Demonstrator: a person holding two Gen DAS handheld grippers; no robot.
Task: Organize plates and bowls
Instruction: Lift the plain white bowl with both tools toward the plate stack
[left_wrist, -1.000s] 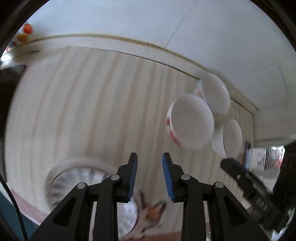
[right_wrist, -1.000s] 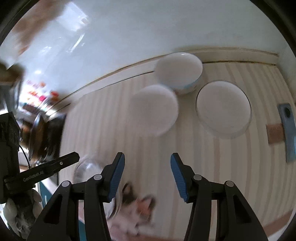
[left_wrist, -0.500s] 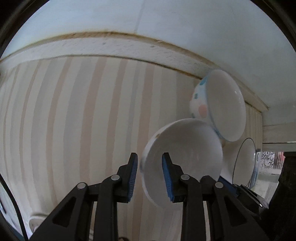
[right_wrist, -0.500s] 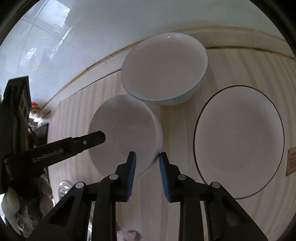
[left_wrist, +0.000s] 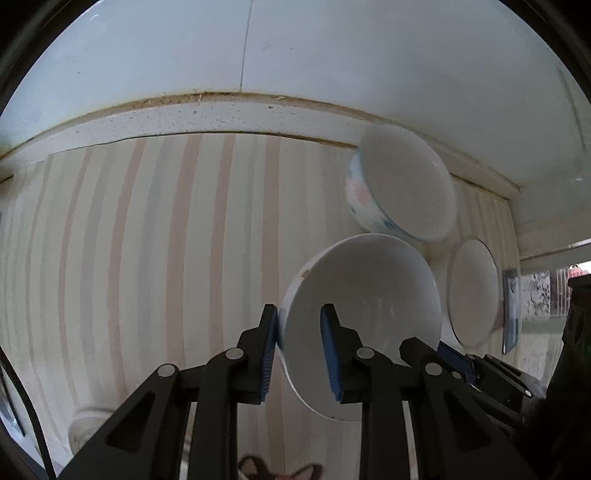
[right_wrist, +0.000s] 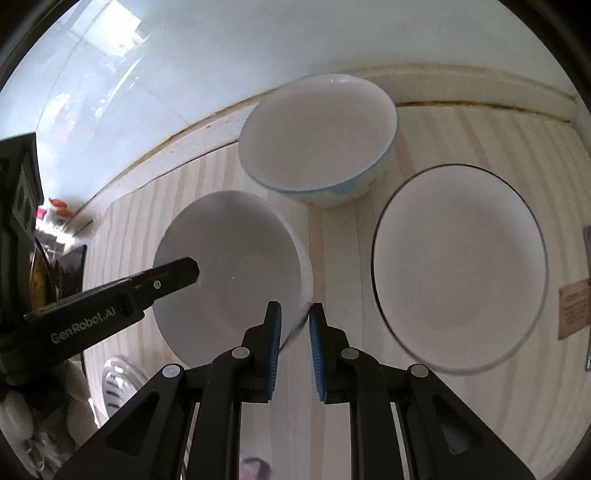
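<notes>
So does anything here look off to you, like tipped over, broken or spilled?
Nothing is broken or spilled. The one unusual sight is the white bowl: both grippers straddle its rim at once, the left gripper on one side and the right gripper, jaws closing, on the other. The blue-rimmed bowl and plate sit upright.

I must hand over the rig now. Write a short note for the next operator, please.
Left gripper: shut on the near white bowl, one finger inside the rim, one outside.
Right gripper: jaws closing on the same bowl's opposite rim.
The blue-rimmed bowl stands behind it by the wall; the black-rimmed plate lies to their right.
Done: no stacking visible yet.
Left: probably nest the bowls, then place the plate.
</notes>
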